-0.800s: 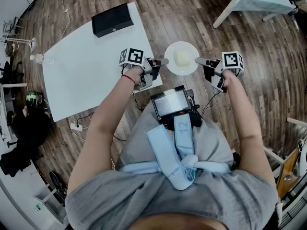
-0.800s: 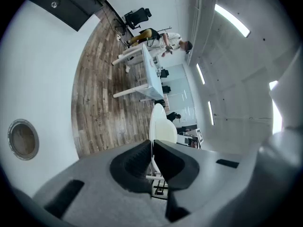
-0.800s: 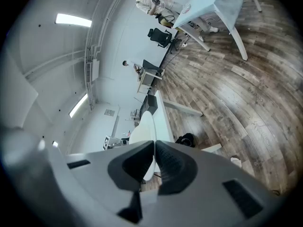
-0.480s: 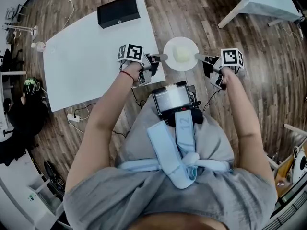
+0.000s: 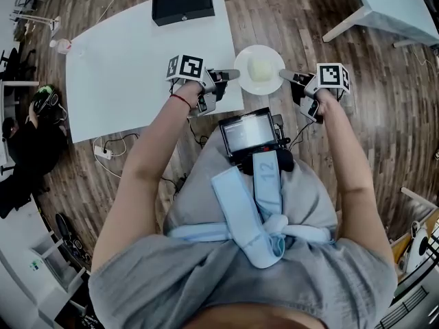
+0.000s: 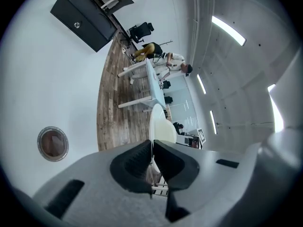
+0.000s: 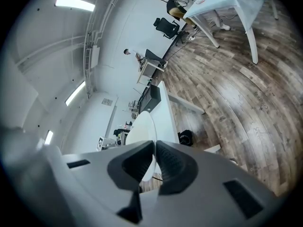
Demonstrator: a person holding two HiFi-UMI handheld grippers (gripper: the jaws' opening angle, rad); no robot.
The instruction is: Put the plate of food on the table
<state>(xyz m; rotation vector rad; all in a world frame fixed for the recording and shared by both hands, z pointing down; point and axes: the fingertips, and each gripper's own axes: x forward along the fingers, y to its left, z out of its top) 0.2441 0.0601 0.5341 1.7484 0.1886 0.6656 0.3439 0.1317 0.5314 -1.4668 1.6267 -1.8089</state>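
A round white plate [image 5: 269,84] with a pale lump of food [image 5: 261,68] hangs in the air just off the right edge of the white table [image 5: 123,67]. My left gripper [image 5: 235,75] is shut on the plate's left rim, my right gripper [image 5: 282,74] on its right rim. In the left gripper view the plate [image 6: 161,124] shows edge-on between the dark pads, with my left gripper [image 6: 152,148] clamped on it. The right gripper view shows the same for the plate [image 7: 144,131] and my right gripper [image 7: 155,150].
A black box [image 5: 182,3] lies at the table's far edge, also seen as a black box [image 6: 87,15]. A small brown-rimmed item [image 6: 52,143] rests on the tabletop. Another light table [image 5: 391,5] stands far right on the wood floor. A screen device [image 5: 245,133] hangs at the person's chest.
Both grippers have carried the plate slightly up the head view, toward the table's near right corner. The view has shifted, so the table and black box sit further right.
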